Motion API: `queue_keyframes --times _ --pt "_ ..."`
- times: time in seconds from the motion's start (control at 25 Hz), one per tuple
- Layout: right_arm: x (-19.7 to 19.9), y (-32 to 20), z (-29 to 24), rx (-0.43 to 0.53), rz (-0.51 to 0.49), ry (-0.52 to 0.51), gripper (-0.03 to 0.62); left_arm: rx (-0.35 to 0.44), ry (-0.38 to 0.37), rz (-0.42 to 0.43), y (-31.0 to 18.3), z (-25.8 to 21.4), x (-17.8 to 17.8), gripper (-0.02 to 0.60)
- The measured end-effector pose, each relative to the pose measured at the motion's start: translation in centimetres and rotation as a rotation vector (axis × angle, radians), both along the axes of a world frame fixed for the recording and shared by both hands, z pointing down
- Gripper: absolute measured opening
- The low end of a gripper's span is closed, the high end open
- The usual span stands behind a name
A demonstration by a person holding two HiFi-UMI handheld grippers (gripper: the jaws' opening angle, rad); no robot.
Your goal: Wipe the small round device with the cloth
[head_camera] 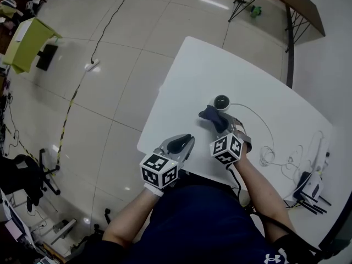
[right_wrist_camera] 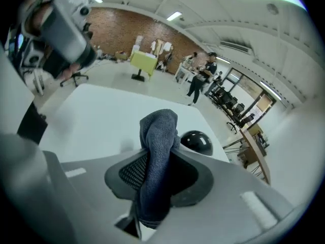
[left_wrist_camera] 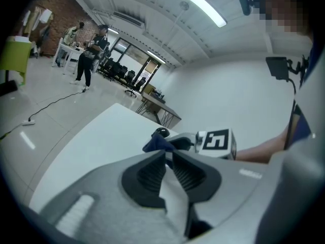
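My right gripper (right_wrist_camera: 158, 179) pinches the dark cloth (right_wrist_camera: 158, 136), with a fold standing past the jaws, free for wiping. The small round device (head_camera: 221, 102) sits mid-frame in the head view, just above the cloth. My left gripper (head_camera: 186, 141), lower left of it, is closed and empty.

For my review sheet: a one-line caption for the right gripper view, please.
Right gripper clamped on a folded blue-grey cloth, with the round black device just beyond it on the white table.
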State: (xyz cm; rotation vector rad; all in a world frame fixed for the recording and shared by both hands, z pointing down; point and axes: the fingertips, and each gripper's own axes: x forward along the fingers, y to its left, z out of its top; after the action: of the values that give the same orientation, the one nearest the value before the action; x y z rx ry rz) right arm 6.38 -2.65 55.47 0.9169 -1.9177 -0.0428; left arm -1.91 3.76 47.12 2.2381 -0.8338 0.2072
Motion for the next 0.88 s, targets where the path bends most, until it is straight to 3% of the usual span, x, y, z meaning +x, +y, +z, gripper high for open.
queue_keyframes --times 0.12,0.28,0.52,0.64,0.88 --pt "0.9 -1.1 -3.8 0.025 0.141 -0.174 0.110 0.013 0.007 0.033 -0.2 -0.4 0.9 0.043" --pt "3.7 -2.6 -5.7 -0.028 0.380 -0.427 0.110 0.026 0.022 0.069 -0.5 -1.1 2.1 0.043" --pt "7.2 -3.7 -4.5 -0.146 0.645 -0.639 0.110 0.033 0.029 0.088 -0.5 -1.5 2.3 0.043" --pt "7.0 -4.1 -4.8 -0.109 0.619 -0.570 0.110 0.027 0.027 0.075 -0.5 -1.3 1.6 0.043" --pt "2.4 -5.1 -6.9 0.060 0.367 -0.206 0.110 0.010 0.025 0.046 -0.9 -0.7 -0.2 0.043"
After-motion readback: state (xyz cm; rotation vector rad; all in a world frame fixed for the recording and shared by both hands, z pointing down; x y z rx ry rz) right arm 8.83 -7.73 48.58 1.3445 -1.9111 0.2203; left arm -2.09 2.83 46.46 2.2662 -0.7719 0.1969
